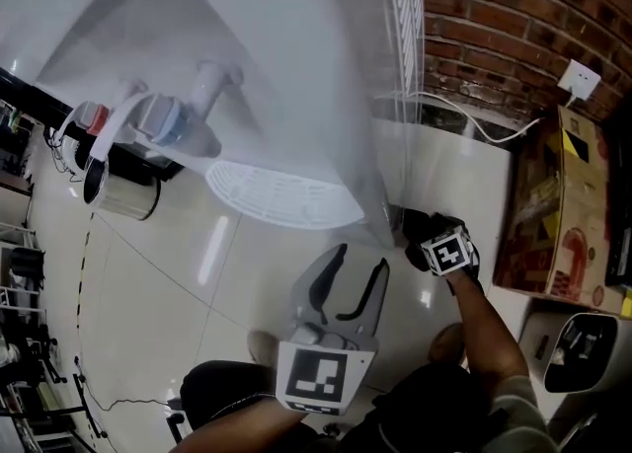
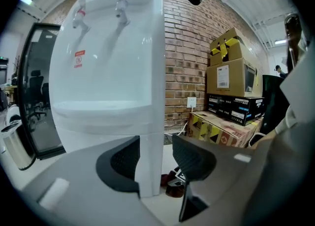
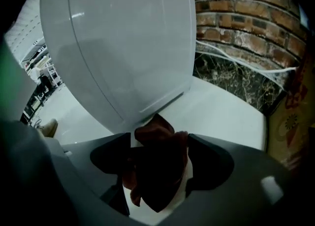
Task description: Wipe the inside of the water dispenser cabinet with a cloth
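Right gripper [image 3: 157, 148] first: its black, scooped fingers [image 3: 211, 163] are spread wide, released. A crumpled dark-red cloth [image 3: 157, 176] sits bunched in the gap between them. It is soft and folded, and nothing shows it being squeezed. It lies on the glossy pale floor [image 3: 231, 112], right at the bottom corner of the dispenser [image 3: 123, 48], whose smooth white shell curves overhead.

Over to the left gripper [image 2: 156, 156] — its pads [image 2: 123, 161] are dark with a fine mesh texture. They stand apart with nothing in them, and only the dispenser's sharp vertical edge shows through the gap. Low down beside that edge the cloth shows as a small reddish heap.

Further out, two taps [image 2: 120, 6] jut from the rounded top. From the head view the drip tray [image 1: 281, 194] is a white perforated half-oval. A rough red brick wall [image 1: 513, 17] stands behind, with a white square socket [image 1: 580, 78] and a thin white cable [image 1: 474, 120] trailing down. To the right is a stack of cardboard boxes [image 2: 231, 72], and far left a shiny steel bin [image 1: 123, 194].
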`<state>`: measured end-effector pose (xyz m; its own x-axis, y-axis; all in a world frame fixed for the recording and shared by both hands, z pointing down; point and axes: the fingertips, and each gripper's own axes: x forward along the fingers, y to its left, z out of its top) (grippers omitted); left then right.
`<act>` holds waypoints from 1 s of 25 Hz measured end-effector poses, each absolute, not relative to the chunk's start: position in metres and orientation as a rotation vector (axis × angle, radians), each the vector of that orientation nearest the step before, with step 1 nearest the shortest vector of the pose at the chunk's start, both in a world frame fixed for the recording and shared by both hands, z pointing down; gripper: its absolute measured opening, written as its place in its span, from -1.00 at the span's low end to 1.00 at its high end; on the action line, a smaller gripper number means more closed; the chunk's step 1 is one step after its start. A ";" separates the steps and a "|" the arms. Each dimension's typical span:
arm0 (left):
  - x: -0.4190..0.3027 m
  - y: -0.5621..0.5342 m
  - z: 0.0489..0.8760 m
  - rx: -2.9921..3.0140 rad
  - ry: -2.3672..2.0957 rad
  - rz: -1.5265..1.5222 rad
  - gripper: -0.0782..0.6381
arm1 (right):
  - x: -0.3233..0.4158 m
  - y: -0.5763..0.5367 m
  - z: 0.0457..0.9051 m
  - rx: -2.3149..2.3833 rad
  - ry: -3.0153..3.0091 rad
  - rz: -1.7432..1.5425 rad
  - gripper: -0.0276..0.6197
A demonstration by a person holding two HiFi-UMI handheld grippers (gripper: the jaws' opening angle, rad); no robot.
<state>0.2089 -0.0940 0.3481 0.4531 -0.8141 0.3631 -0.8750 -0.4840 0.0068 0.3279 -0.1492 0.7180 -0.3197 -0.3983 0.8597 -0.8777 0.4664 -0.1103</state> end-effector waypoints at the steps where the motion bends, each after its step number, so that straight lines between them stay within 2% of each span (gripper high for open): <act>1: 0.210 -0.093 0.350 2.508 -1.470 0.475 -0.26 | 0.329 -0.144 0.730 1.045 -1.879 0.768 0.24; 7: 0.205 -0.091 0.366 2.485 -1.507 0.563 -0.13 | 0.345 -0.125 0.755 1.017 -1.800 0.689 -0.39; 9: 0.205 -0.092 0.373 2.475 -1.522 0.586 -0.10 | 0.354 -0.124 0.744 1.065 -1.802 0.724 -0.51; 16: 0.219 -0.100 0.371 2.433 -1.573 0.592 0.06 | 0.366 -0.150 0.626 1.181 -1.992 0.641 -0.56; 22: 0.217 -0.105 0.384 2.308 -1.704 0.584 0.26 | 0.382 -0.153 0.462 1.177 -2.119 0.454 -0.55; 25: 0.213 -0.119 0.383 2.276 -1.796 0.562 0.29 | 0.388 -0.149 0.382 1.214 -2.170 0.407 -0.55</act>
<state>0.2135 -0.1188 0.3830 0.1949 -0.8935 0.4045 -0.9648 -0.2489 -0.0849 0.3879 -0.1486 0.3824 -0.3918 -0.6581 0.6429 -0.8463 0.5319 0.0288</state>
